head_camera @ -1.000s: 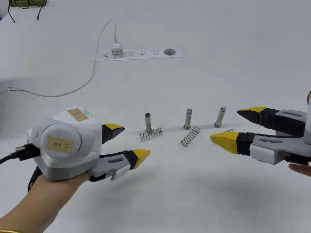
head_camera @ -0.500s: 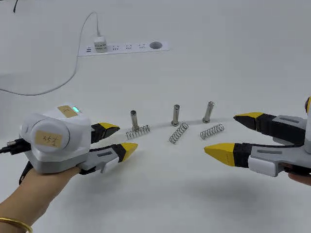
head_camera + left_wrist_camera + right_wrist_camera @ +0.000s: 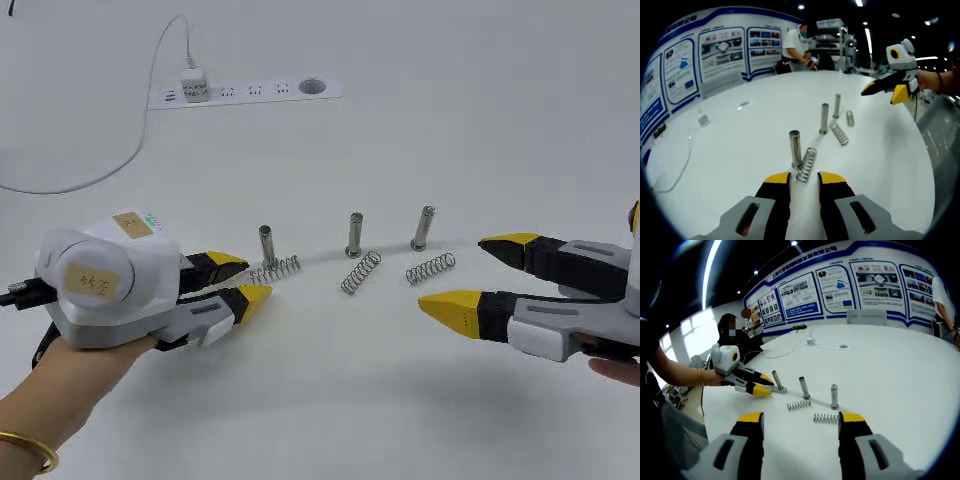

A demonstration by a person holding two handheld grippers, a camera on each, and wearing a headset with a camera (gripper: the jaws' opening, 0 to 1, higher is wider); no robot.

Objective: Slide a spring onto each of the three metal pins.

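Left tool (image 3: 804, 178), barely parted and empty, is facing the nearest spring (image 3: 807, 161) lying lengthwise ahead; right tool (image 3: 801, 416) gaping, empty.

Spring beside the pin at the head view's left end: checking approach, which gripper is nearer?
Left. The left gripper sits just short of that spring, pointing at it; the right gripper is at the row's far end.

Head view: bright, even overhead light is washing out the white table (image 3: 330, 420), w/ soft faint shadows spreading on it. Gripper views: fisheye is bending the edges hard; ceiling strip lights (image 3: 867, 39) are glaring vs. dark ceiling; bkgd is looking slightly soft.
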